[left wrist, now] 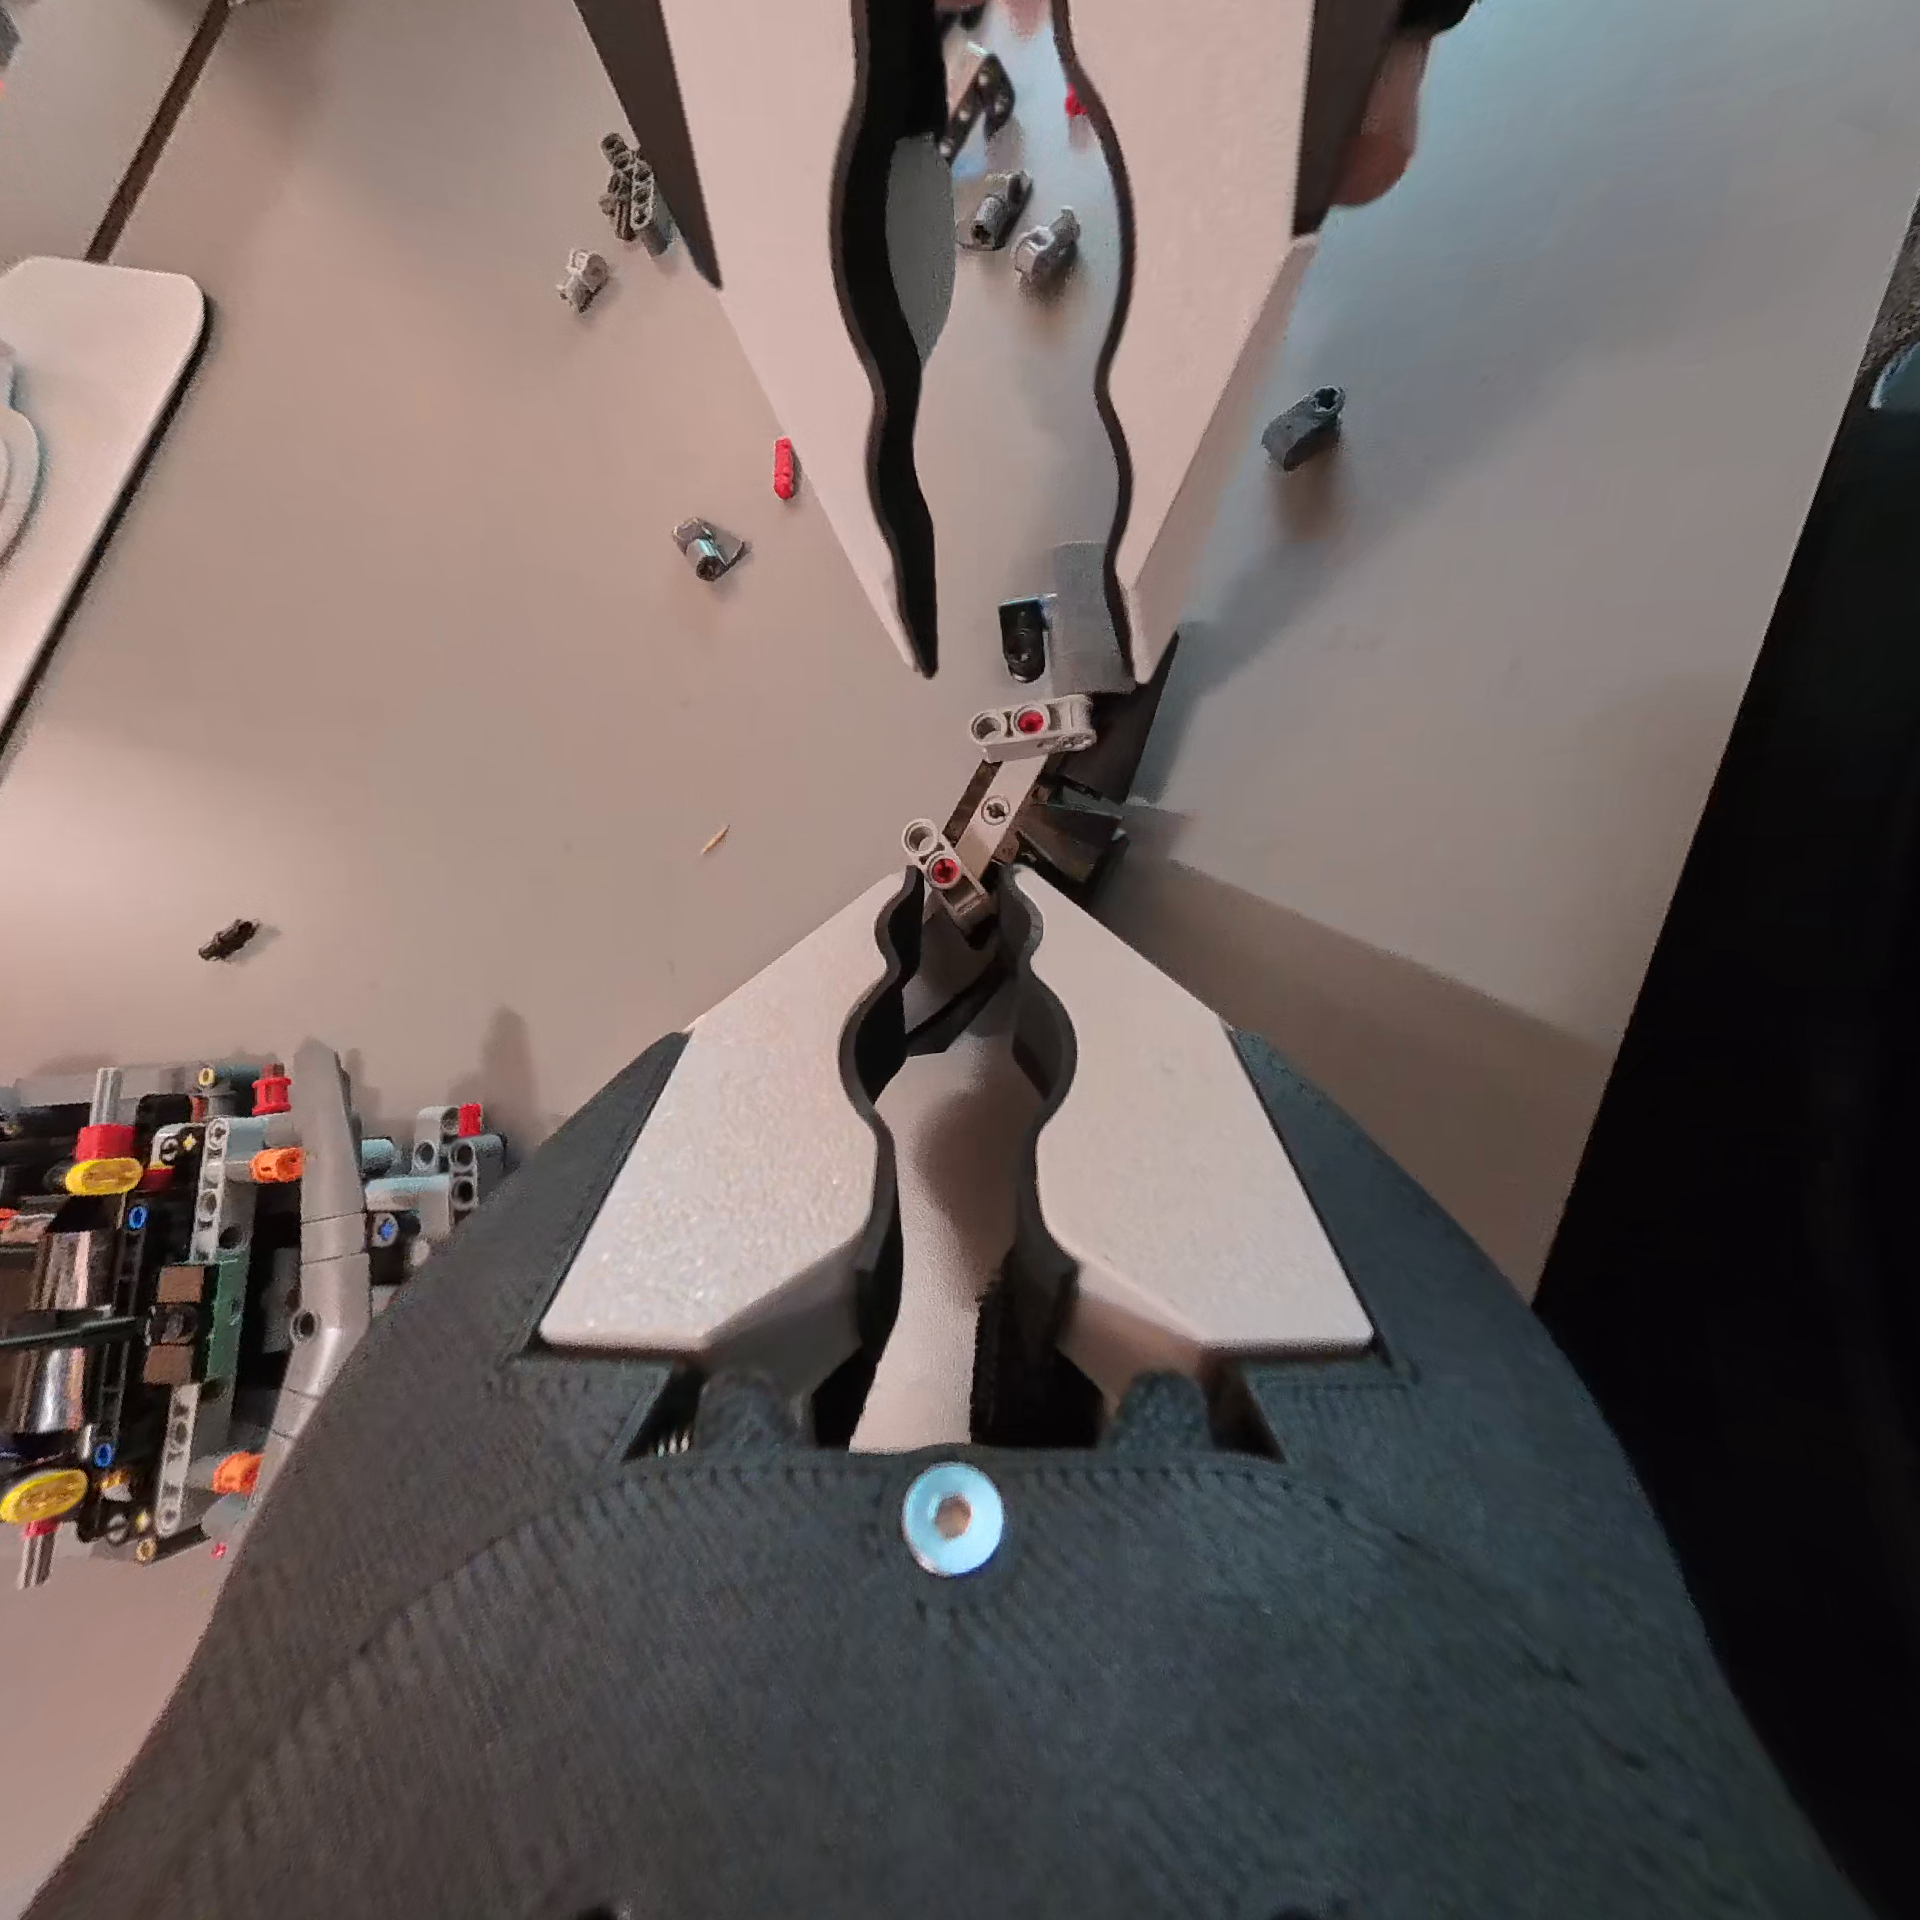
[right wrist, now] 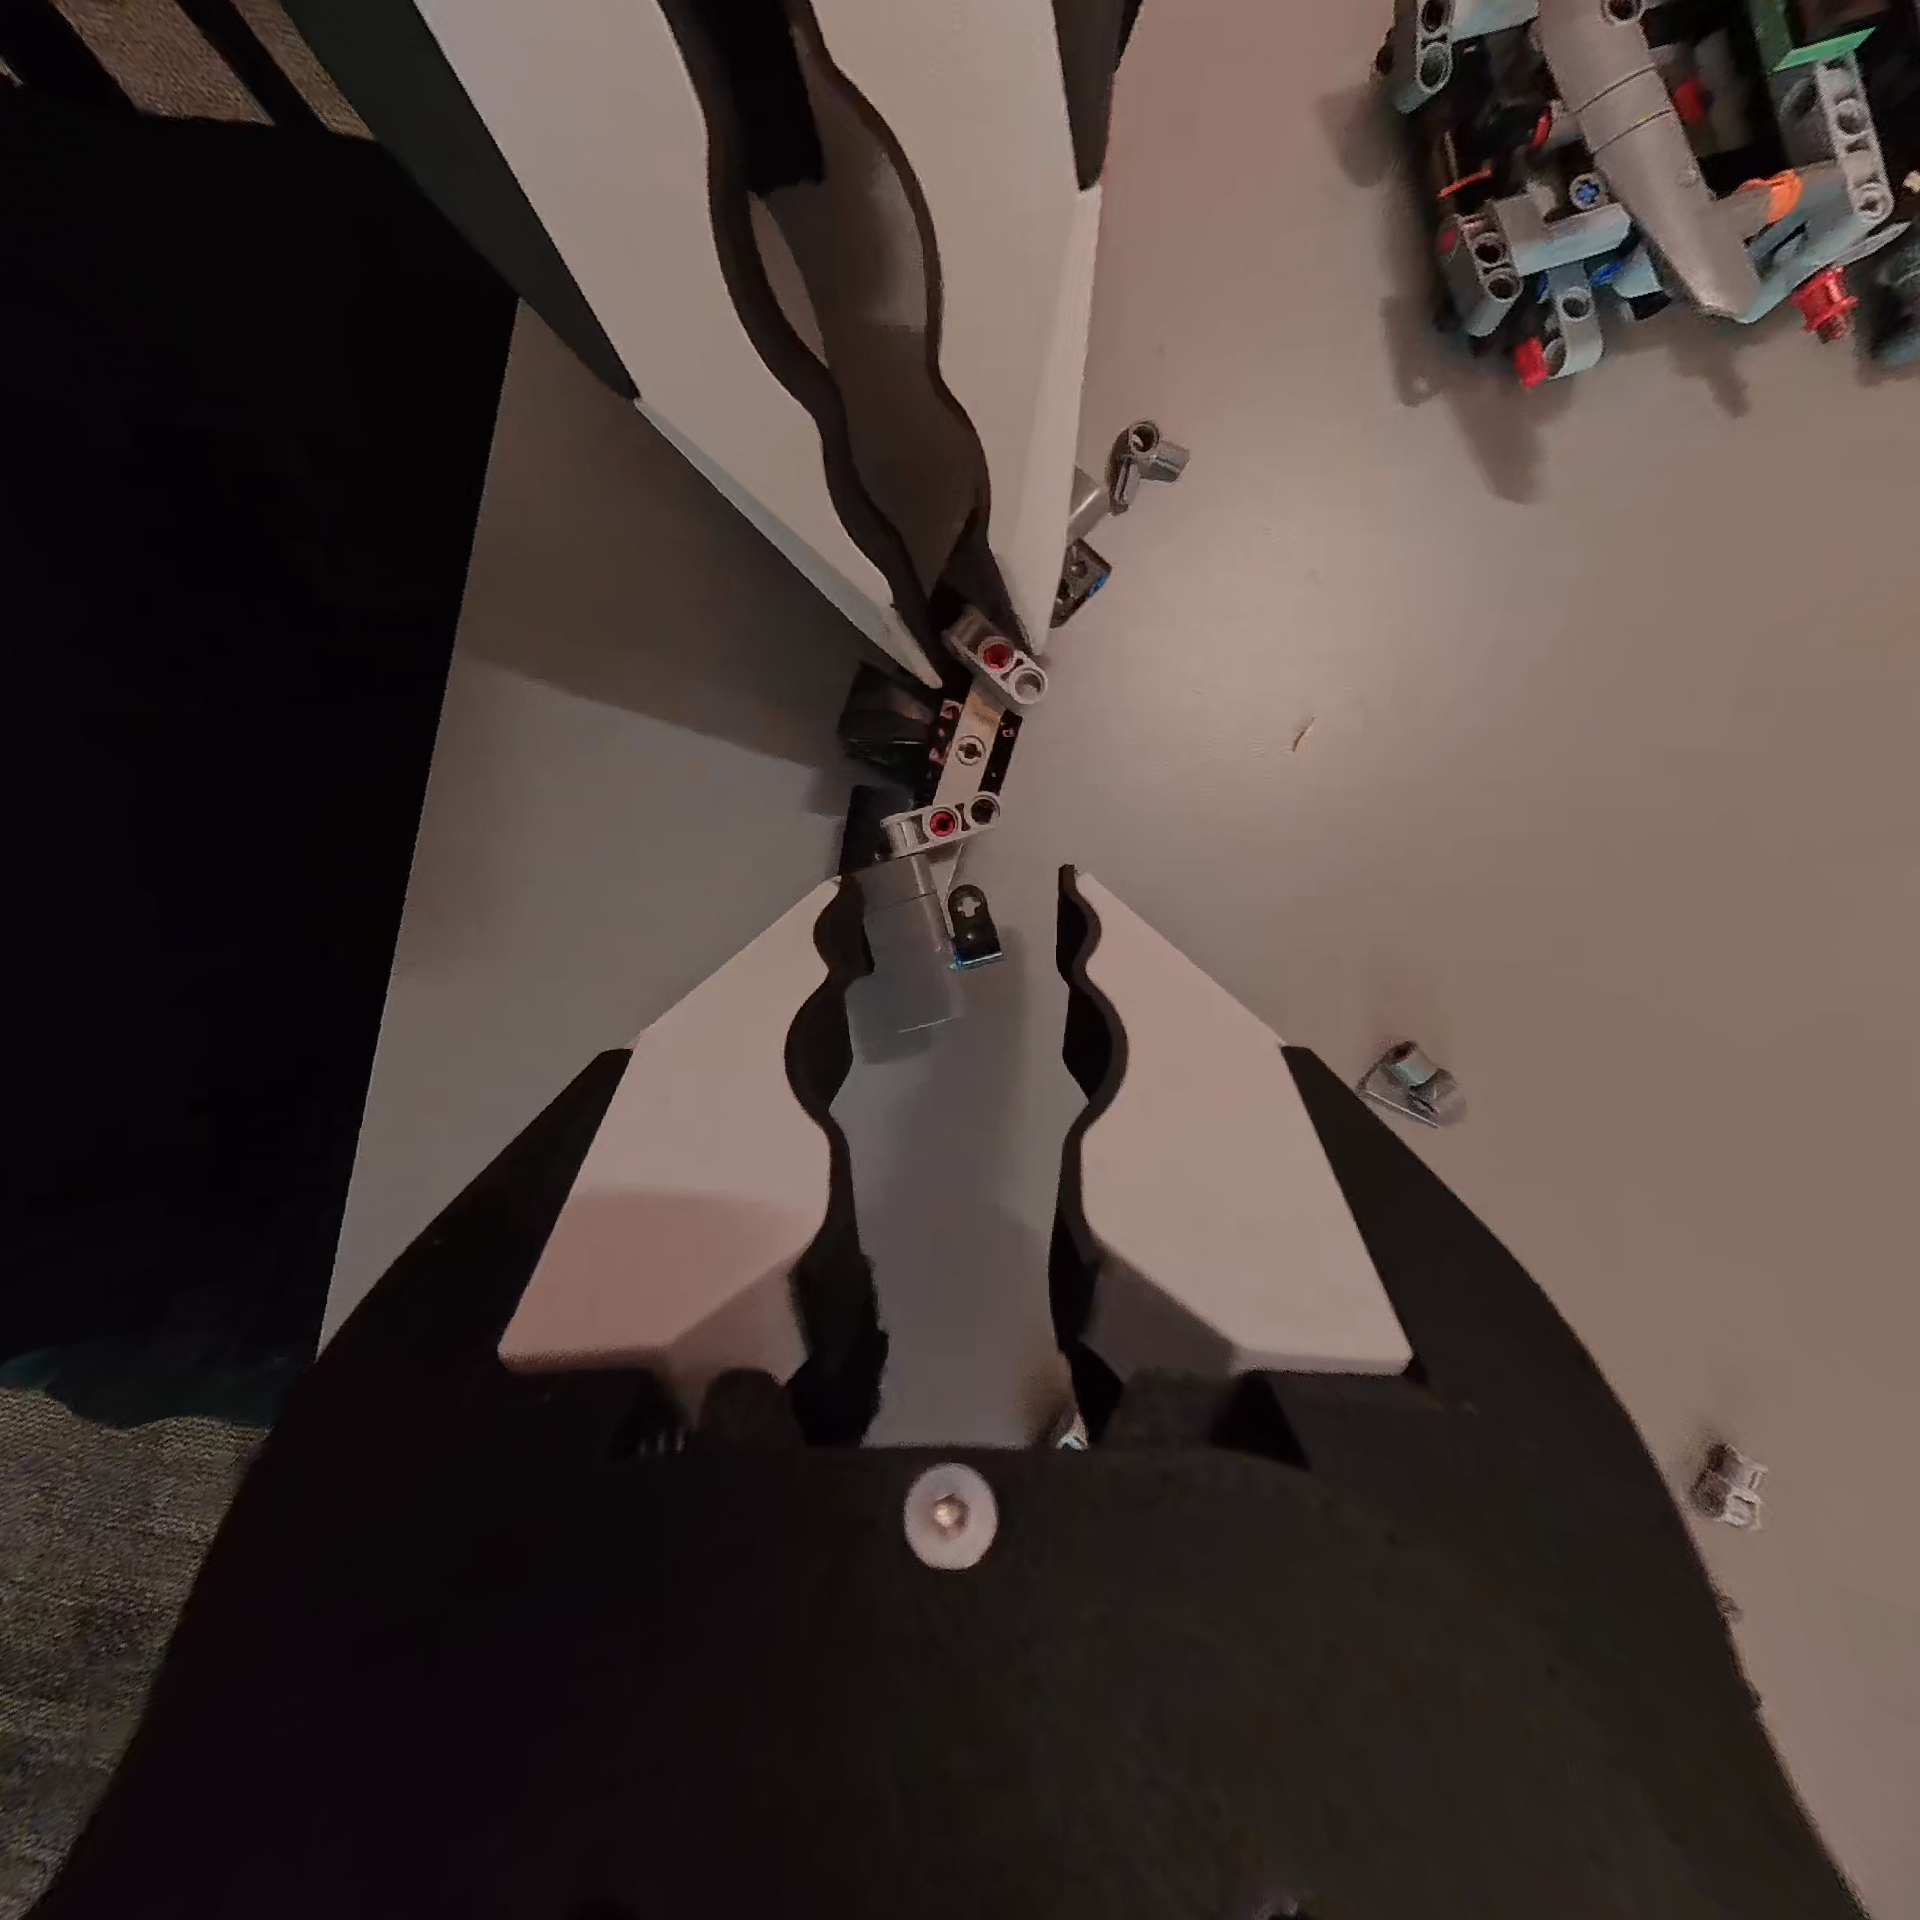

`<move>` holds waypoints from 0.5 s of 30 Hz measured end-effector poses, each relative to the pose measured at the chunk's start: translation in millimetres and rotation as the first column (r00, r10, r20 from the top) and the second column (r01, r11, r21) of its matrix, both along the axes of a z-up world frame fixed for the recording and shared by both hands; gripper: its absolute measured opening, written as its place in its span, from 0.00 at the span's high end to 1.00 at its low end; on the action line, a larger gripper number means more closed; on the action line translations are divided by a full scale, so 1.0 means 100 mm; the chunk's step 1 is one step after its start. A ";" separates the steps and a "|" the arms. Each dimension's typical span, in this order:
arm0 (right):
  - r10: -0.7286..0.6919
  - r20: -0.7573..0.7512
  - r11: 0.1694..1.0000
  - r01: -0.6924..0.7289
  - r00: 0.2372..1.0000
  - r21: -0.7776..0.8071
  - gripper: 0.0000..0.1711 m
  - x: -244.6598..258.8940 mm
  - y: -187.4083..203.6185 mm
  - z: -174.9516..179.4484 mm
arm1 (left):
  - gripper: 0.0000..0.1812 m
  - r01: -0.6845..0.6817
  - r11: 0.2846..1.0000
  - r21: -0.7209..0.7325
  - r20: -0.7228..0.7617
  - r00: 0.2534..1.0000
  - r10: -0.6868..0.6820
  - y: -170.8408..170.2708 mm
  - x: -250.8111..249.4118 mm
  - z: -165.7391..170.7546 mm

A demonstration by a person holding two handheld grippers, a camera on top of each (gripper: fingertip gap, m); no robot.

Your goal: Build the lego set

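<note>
- In the left wrist view, at the far left, the big half-built lego model (left wrist: 197,1288) lies on the pale table (left wrist: 436,727). It has black, grey, yellow and orange parts.
- A white flat object with round corners (left wrist: 94,416) lies at the left edge, above the model.
- Loose small pieces are spread over the table: a dark pin (left wrist: 229,938), a grey connector (left wrist: 707,545), a red pin (left wrist: 784,470), and more grey ones farther up.
- In the middle, the left gripper (left wrist: 961,899) is closed narrow on one end of a small sub-assembly (left wrist: 987,810). This is a thin beam with two light grey connectors that have red pins.
- Above it, the right gripper (left wrist: 1023,665) comes from the opposite side. Its jaws stand apart, and a grey block (left wrist: 1081,613) lies against one finger.
- To the right, a dark grey connector (left wrist: 1304,426) lies alone near the table edge.
- In the right wrist view, the grey block (right wrist: 904,956) touches the left finger (right wrist: 727,1091) only; the other finger stands clear of it, so the claw is open and grips nothing.
- The sub-assembly (right wrist: 971,748) hangs between both grippers, just above the table edge.
- The lego model (right wrist: 1662,177) is at the top right here.
</note>
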State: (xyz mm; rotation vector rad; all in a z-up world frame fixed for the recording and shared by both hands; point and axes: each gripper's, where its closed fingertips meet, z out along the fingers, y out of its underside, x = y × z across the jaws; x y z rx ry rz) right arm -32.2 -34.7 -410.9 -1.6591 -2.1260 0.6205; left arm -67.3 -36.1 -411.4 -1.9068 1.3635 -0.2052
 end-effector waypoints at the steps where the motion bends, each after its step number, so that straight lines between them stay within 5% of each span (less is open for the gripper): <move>1: 0.006 0.004 1.000 -0.006 1.000 -0.005 0.80 0.01 -0.02 -0.01 | 0.94 -0.005 1.000 -0.004 0.001 1.000 0.005 0.01 0.01 0.00; 15: -0.085 -0.037 0.996 0.084 0.996 -0.025 0.78 0.08 -0.03 0.00 | 0.87 -0.099 0.995 0.014 0.036 0.995 0.098 -0.01 -0.05 0.08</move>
